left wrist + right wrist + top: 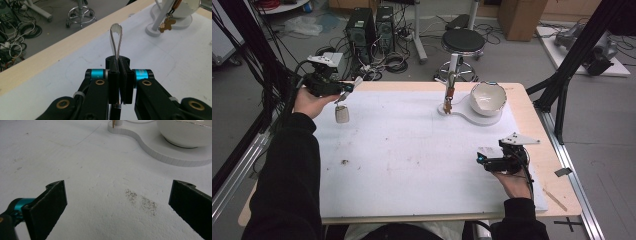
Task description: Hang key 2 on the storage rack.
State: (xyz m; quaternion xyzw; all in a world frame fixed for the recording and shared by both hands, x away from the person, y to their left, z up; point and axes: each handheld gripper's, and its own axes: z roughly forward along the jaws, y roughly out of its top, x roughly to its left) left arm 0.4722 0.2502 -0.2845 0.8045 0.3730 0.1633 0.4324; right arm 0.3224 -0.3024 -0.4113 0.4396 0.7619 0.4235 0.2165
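Left gripper [343, 90]: raised over the bench's [412, 150] far-left corner, jaws pressed together on the handle of 1 metal spoon [116, 40]; in the left gripper view the spoon bowl stands clear beyond the jaws, pointing toward the bench edge.
Small cup [341, 114]: upright on the white bench surface, just below the left gripper.
Stand [451, 95]: white post on a flat white base [160, 152], a brown tag [167, 24] hanging at the post.
White bowl [487, 98]: seated on the same base, right of the post.
Right gripper [484, 159]: low at the bench's near-right, jaws spread wide, nothing between them.
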